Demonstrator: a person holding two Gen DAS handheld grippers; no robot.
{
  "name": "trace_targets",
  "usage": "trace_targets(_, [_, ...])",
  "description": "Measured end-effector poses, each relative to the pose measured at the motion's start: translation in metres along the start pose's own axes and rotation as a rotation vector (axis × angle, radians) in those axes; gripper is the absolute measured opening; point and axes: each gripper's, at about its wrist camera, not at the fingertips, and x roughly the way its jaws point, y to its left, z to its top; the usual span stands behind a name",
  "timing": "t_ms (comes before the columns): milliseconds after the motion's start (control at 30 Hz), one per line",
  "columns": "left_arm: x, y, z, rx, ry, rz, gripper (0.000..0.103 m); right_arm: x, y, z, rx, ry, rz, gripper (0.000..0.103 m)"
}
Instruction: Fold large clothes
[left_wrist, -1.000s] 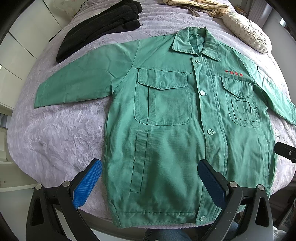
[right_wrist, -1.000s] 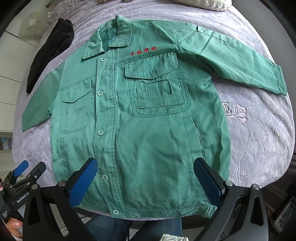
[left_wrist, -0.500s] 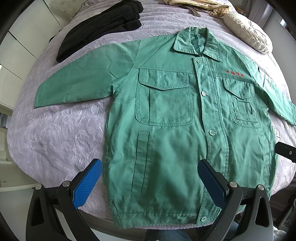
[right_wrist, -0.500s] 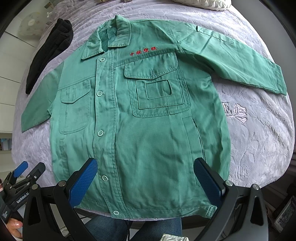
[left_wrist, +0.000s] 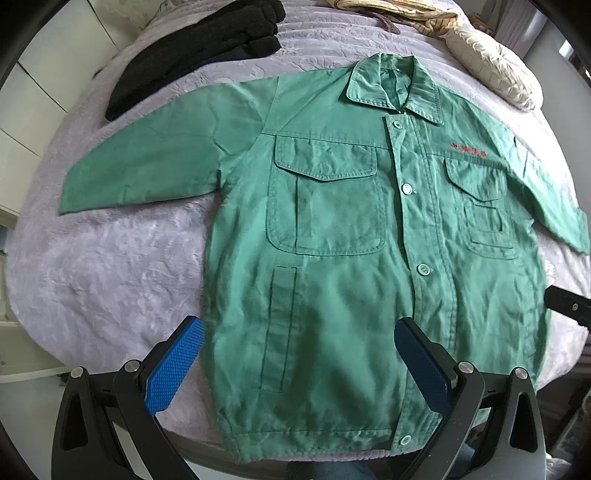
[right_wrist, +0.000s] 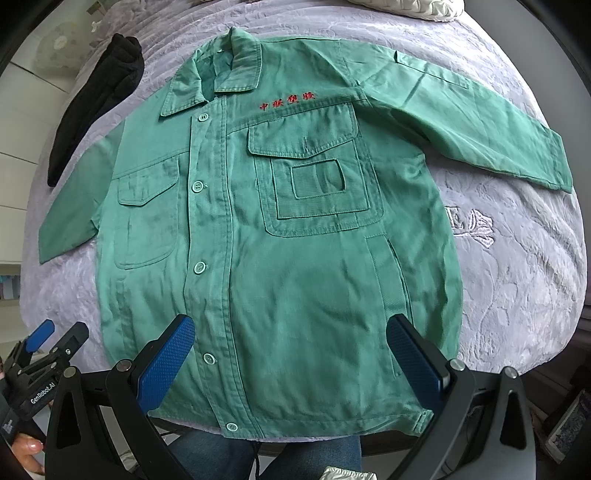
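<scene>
Garment: we see a green work jacket (left_wrist: 332, 280) spread flat and buttoned, front up, on a lilac bedspread (left_wrist: 110, 266).
Long axis: it runs away from us, hem at the near bed edge, collar (left_wrist: 395, 86) farthest.
Left gripper (left_wrist: 299, 363): our tongs stand wide apart, empty, above the hem's left part.
Right gripper (right_wrist: 291, 354): ours stands equally wide apart and empty, above the hem's right part.
Nearer hand: the left sleeve (left_wrist: 155, 162) lies out to our left, the right sleeve (right_wrist: 476, 122) to our right.
Judgement: each sleeve suits its own side's gripper.
</scene>
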Motion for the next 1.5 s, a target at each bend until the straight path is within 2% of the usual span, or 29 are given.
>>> trace_targets(133, [0.015,0.027,0.011,-0.066,-0.002,-0.095,0.103,0.003,0.012,0.001,-0.023,-0.007,-0.003,0.103])
trace_targets(233, [0.026,0.062,0.025,-0.144,-0.038,-0.143,0.103,0.010,0.032,0.003,-0.069,-0.006,-0.013,0.103])
trace_targets(400, [0.050,0.147,0.057,-0.270,-0.151,-0.122,0.103,0.029,0.079,0.001,-0.152,-0.006,-0.004,0.103])
trace_targets(533, [0.080,0.226,0.077,-0.428,-0.216,-0.118,0.103,0.052,0.117,-0.005,-0.222,0.007,-0.003,0.103])
trace_targets(633, [0.116,0.277,0.087,-0.553,-0.188,-0.114,0.103,0.073,0.144,-0.010,-0.270,0.019,0.002,0.103])
trace_targets(700, [0.136,0.296,0.092,-0.609,-0.175,-0.180,0.103,0.090,0.156,-0.012,-0.287,0.039,0.022,0.103])
trace_targets(800, [0.156,0.307,0.101,-0.626,-0.183,-0.284,0.103,0.113,0.169,-0.013,-0.290,0.072,0.023,0.103])
trace_targets(900, [0.149,0.322,0.114,-0.625,-0.286,-0.347,0.103,0.124,0.178,-0.014,-0.287,0.080,0.038,0.103])
trace_targets(967, [0.144,0.340,0.121,-0.644,-0.352,-0.339,0.103,0.126,0.183,-0.013,-0.292,0.069,0.051,0.103])
trace_targets(1033, [0.148,0.361,0.129,-0.663,-0.367,-0.280,0.103,0.130,0.187,-0.010,-0.288,0.059,0.059,0.103])
trace_targets(1100, [0.154,0.370,0.131,-0.678,-0.356,-0.240,0.077,0.133,0.189,-0.008,-0.276,0.052,0.068,0.103])
trace_targets(1133, [0.156,0.375,0.134,-0.685,-0.335,-0.211,0.047,0.134,0.190,-0.008,-0.269,0.048,0.069,0.103])
trace_targets(1167, [0.157,0.378,0.136,-0.689,-0.328,-0.196,0.024,0.136,0.190,-0.006,-0.264,0.046,0.070,0.103])
trace_targets(1200, [0.153,0.381,0.135,-0.694,-0.352,-0.206,0.015,0.137,0.190,-0.004,-0.258,0.044,0.074,0.103])
trace_targets(1233, [0.148,0.383,0.135,-0.685,-0.374,-0.216,0.008,0.137,0.190,-0.003,-0.254,0.040,0.077,0.103])
trace_targets(1333, [0.115,0.362,0.138,-0.549,-0.462,-0.162,0.008,0.132,0.182,-0.005,-0.245,0.020,0.093,0.103])
trace_targets(1500, [0.038,0.290,0.156,-0.291,-0.598,-0.253,0.008,0.111,0.154,-0.007,-0.199,-0.038,0.123,0.103])
